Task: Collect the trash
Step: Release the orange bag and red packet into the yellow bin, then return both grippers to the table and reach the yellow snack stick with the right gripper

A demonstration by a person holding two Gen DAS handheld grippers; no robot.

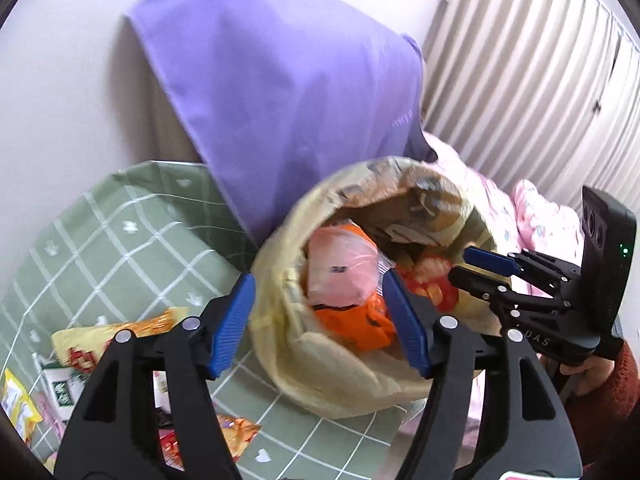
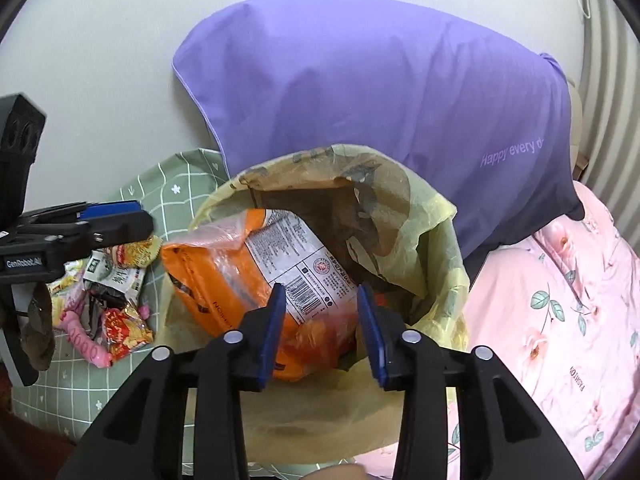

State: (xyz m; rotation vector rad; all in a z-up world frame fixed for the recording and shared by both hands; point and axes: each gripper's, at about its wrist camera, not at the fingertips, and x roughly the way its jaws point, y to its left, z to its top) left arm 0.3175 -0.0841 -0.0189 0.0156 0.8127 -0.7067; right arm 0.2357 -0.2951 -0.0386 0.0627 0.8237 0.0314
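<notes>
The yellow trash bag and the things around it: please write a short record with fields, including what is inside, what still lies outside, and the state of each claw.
bag: yellow trash bag, mouth open, standing on the green checked cloth
inside: orange wrapper with barcode label on top, more wrappers under it
outside: pile of snack wrappers on the cloth, on the left claw's side of the bag
behind: purple pillow against the wall
beside: pink floral bedding
left claw: open, empty
right claw: open over the bag, empty

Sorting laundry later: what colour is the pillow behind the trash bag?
Purple, with pale lettering; the right wrist view shows it best.
</notes>
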